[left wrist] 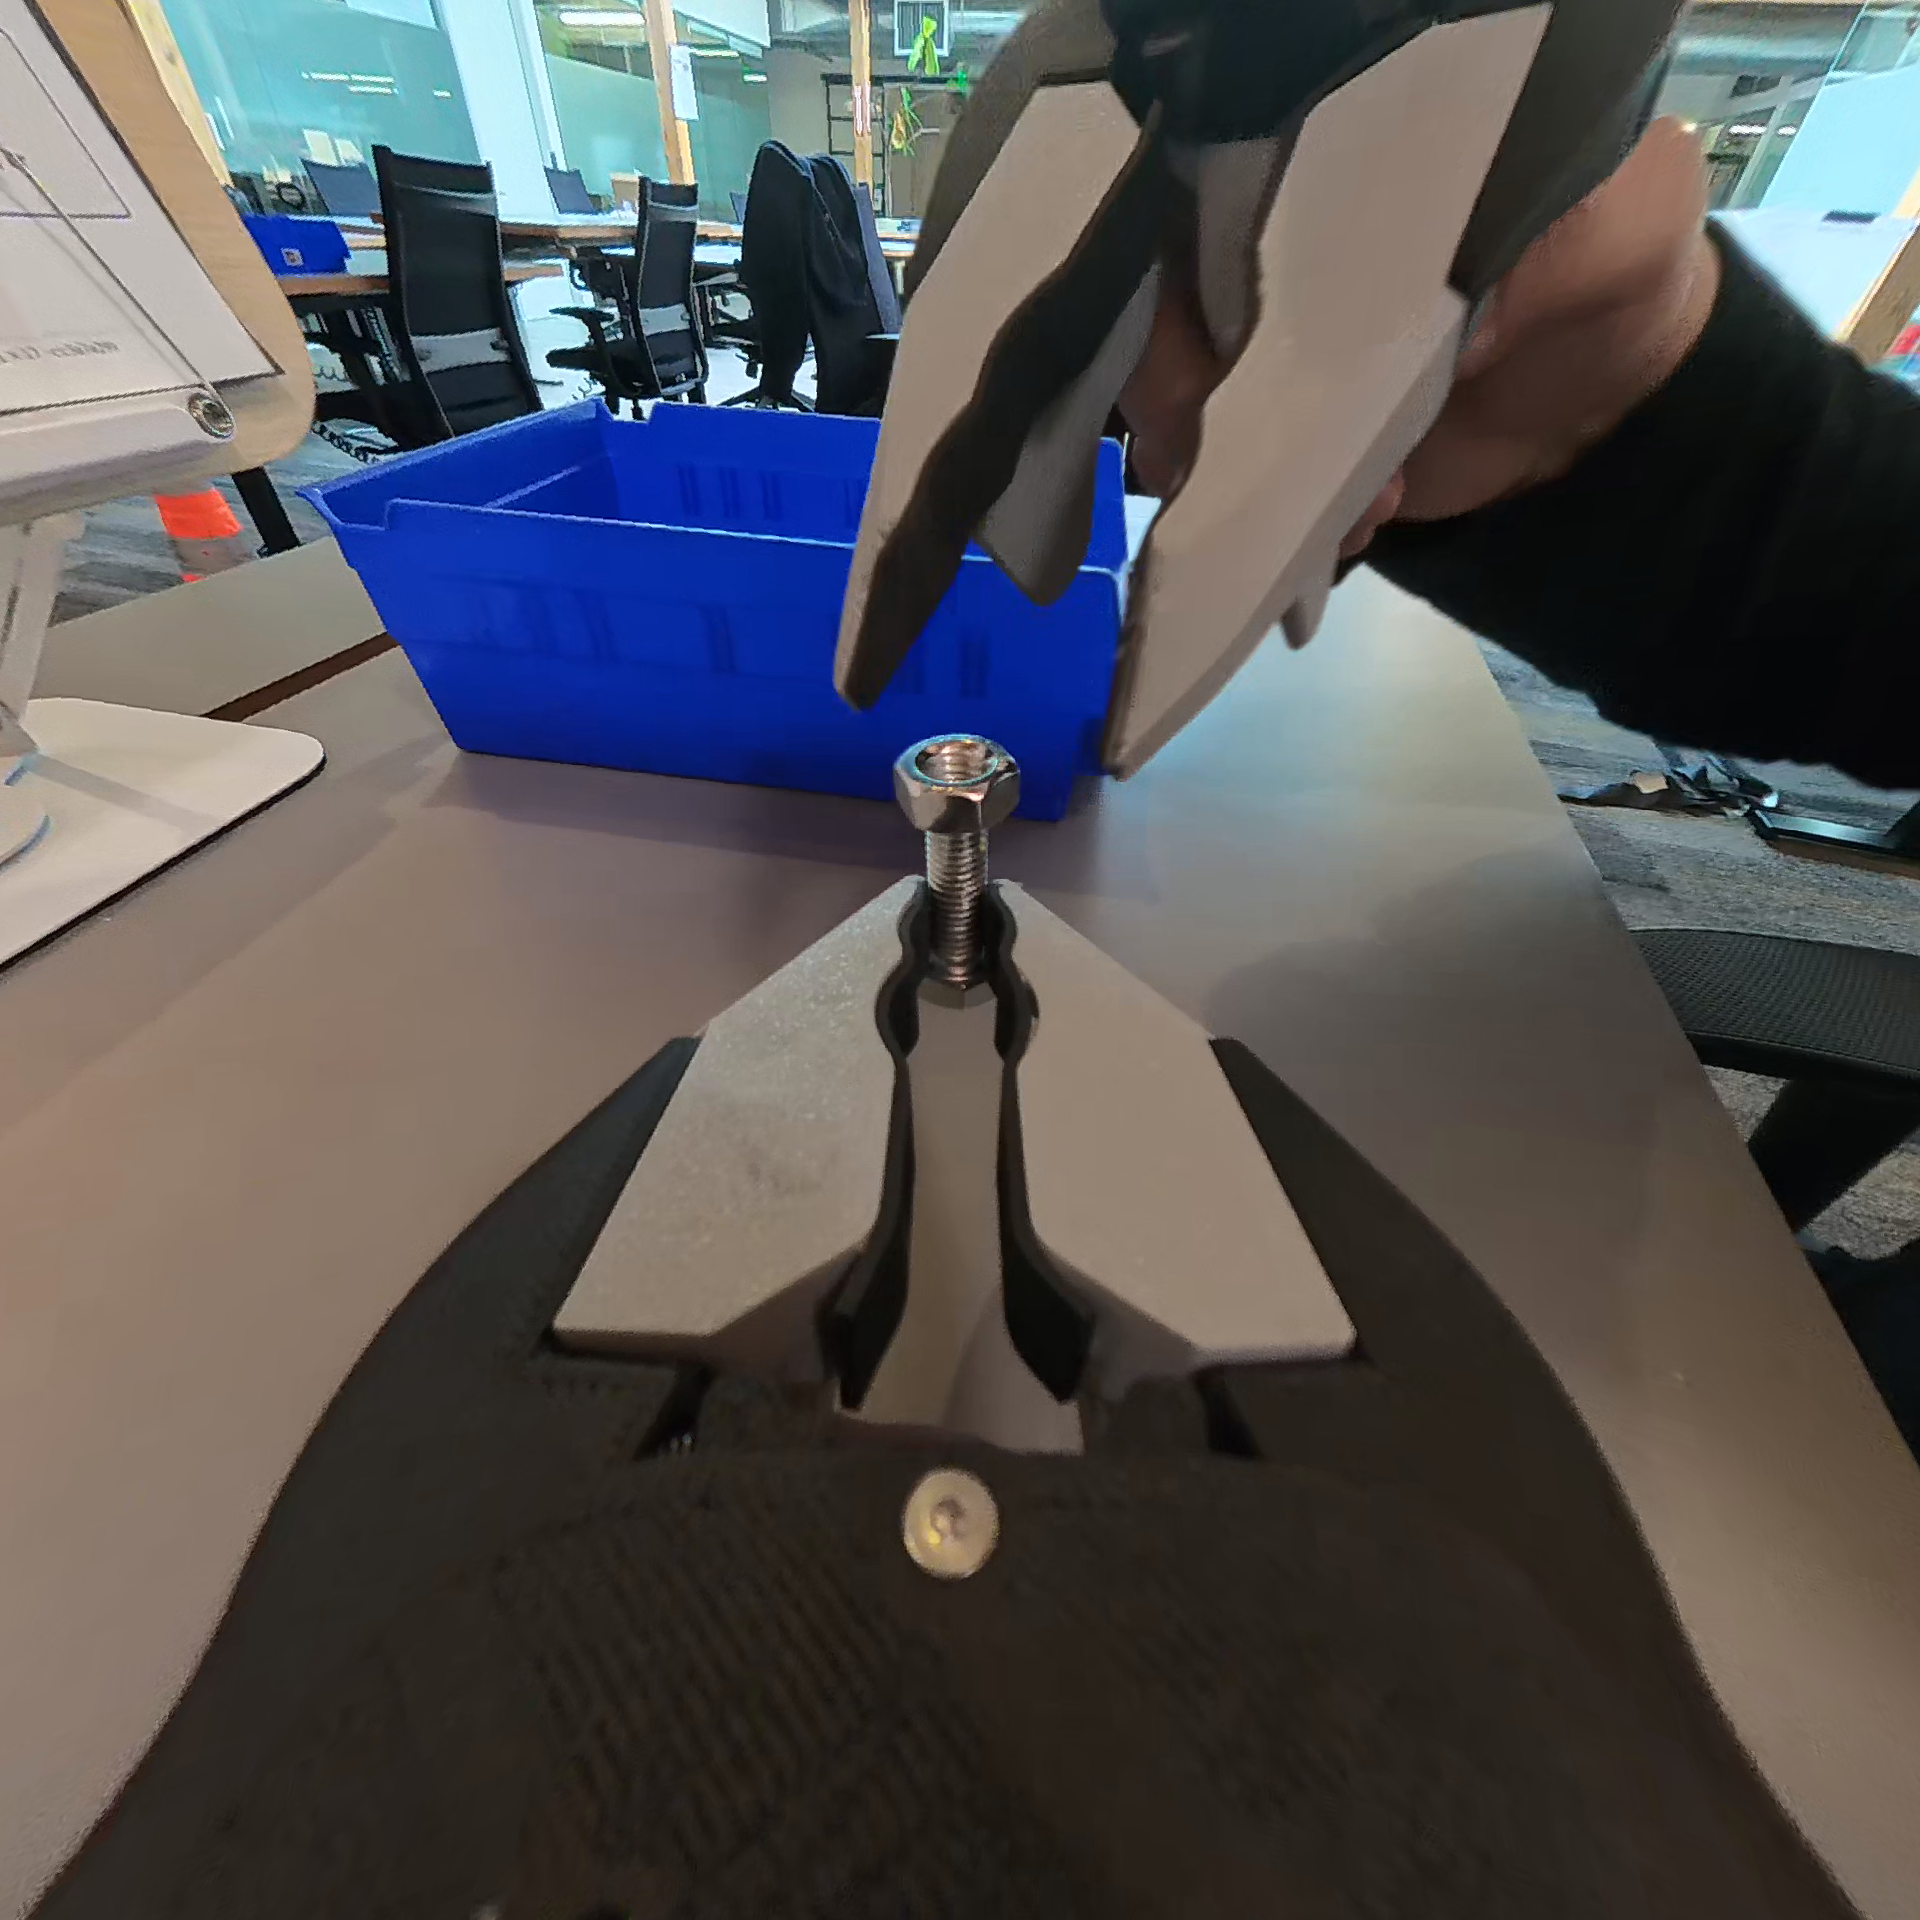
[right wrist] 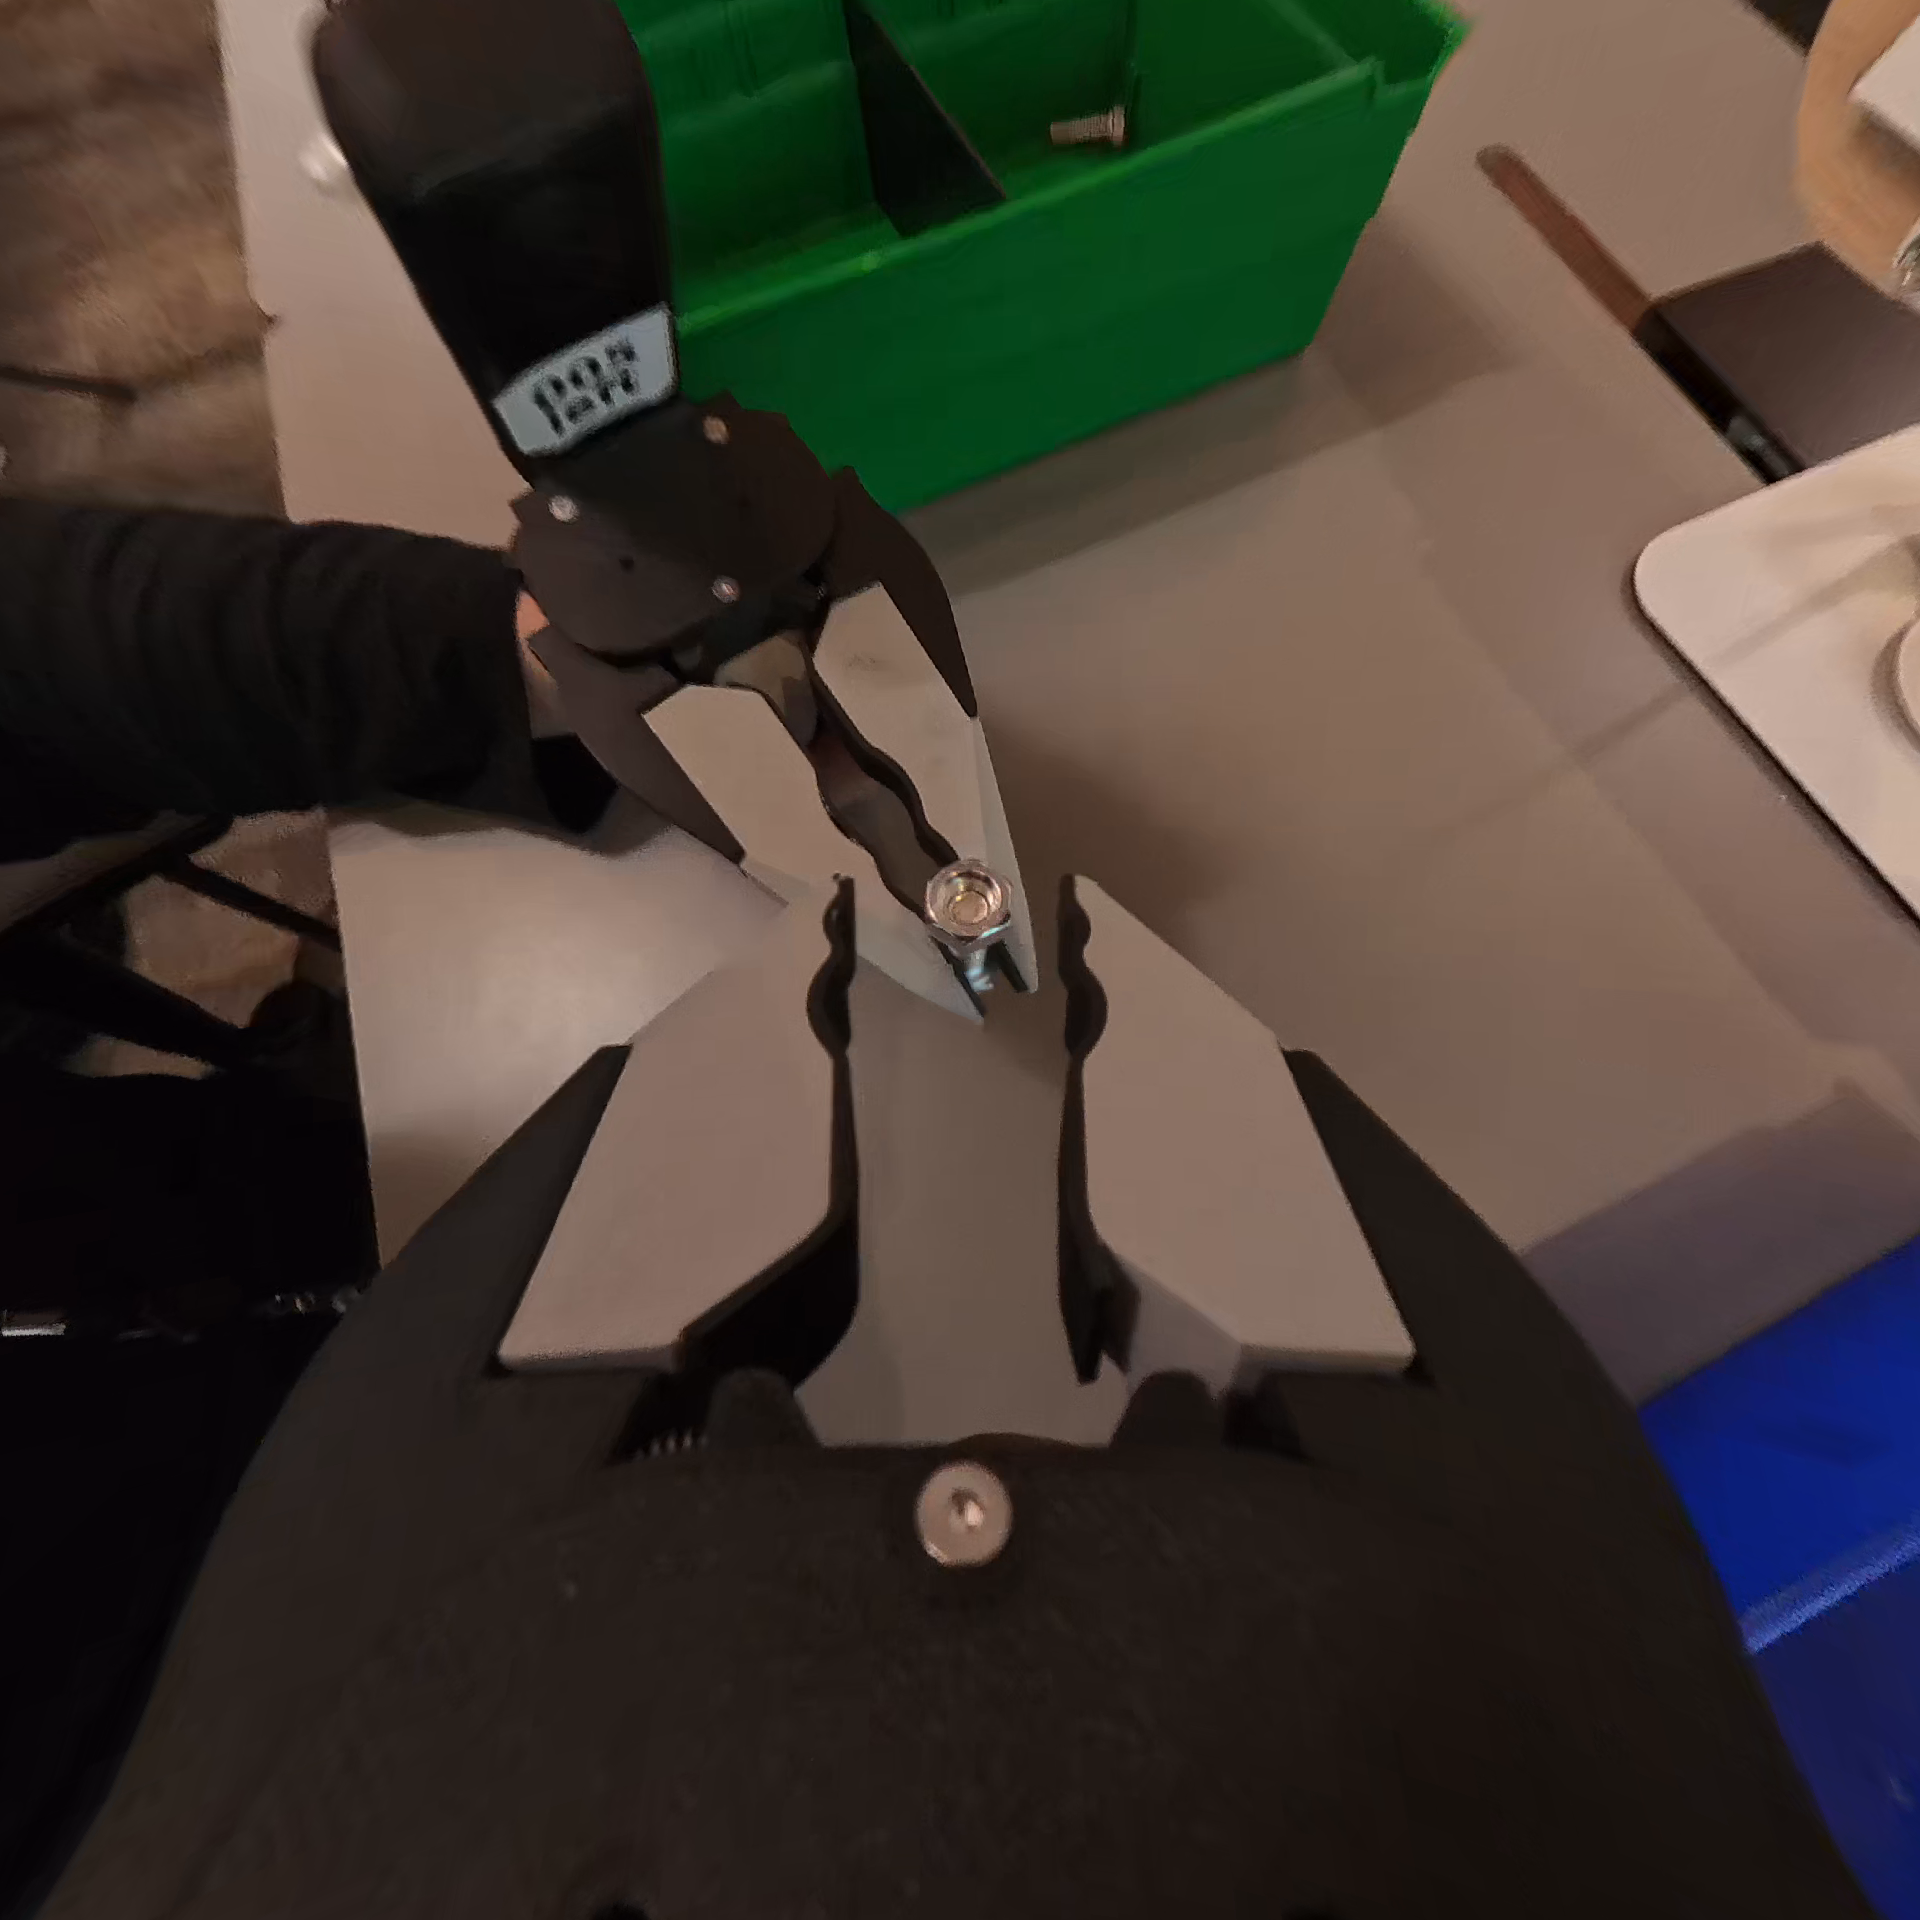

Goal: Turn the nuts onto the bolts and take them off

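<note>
My left gripper (left wrist: 958,909) is shut on a steel bolt (left wrist: 953,894) and holds it upright by its lower threads above the grey table. A shiny hex nut (left wrist: 956,777) sits at the bolt's top end. My right gripper (left wrist: 982,727) is open and hangs just above the nut, fingers pointing down, not touching it. In the right wrist view my open right gripper (right wrist: 956,894) looks down on the nut (right wrist: 968,902) between its fingertips, and the left gripper (right wrist: 992,982) holds the bolt below it.
A blue bin (left wrist: 665,613) stands behind the bolt; its corner shows in the right wrist view (right wrist: 1808,1455). A green divided bin (right wrist: 1039,229) holds one loose bolt (right wrist: 1086,127). A white stand base (left wrist: 135,790) sits at the left. Office chairs stand beyond the table. Across from one pair of fingers to the other is roughly 4 centimetres.
</note>
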The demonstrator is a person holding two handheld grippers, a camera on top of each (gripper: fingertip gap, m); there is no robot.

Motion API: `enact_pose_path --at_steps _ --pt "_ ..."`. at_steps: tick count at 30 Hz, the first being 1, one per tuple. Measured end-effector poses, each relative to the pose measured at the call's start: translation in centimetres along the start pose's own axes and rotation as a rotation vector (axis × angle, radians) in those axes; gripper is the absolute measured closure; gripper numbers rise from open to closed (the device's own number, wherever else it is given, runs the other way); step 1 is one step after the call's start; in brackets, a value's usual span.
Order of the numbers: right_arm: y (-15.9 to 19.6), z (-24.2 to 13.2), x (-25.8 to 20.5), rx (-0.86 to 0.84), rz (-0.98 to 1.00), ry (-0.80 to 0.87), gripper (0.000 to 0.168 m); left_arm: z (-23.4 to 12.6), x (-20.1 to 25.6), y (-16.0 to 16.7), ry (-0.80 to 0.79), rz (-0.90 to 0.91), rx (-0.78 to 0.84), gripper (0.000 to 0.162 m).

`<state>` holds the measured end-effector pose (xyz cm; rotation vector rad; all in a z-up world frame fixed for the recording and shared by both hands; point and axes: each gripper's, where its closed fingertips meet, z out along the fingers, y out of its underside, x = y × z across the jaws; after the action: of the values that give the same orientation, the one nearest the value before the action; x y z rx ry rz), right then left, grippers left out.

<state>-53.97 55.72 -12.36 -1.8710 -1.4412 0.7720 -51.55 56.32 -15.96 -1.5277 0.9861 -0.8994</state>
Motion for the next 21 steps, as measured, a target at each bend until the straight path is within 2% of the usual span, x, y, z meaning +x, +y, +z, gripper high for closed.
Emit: enact_pose_path --at_steps 5,9,15,21 --pt "-1.8 -0.8 -0.9 0.320 0.022 -0.078 0.108 -0.3 -0.3 -0.3 0.001 -0.012 0.016 0.156" --pt "-1.8 -0.7 -0.2 0.503 0.001 -0.074 0.100 -0.6 -0.7 -0.5 -0.006 -0.025 0.033 0.156" --pt "-1.0 0.2 -0.5 0.595 -0.037 -0.101 0.099 -0.7 -0.6 -0.6 -0.001 -0.028 0.045 0.155" --pt "-0.6 0.9 -2.1 0.583 -0.054 -0.162 0.098 -0.2 0.3 -0.3 0.025 0.003 0.022 0.155"
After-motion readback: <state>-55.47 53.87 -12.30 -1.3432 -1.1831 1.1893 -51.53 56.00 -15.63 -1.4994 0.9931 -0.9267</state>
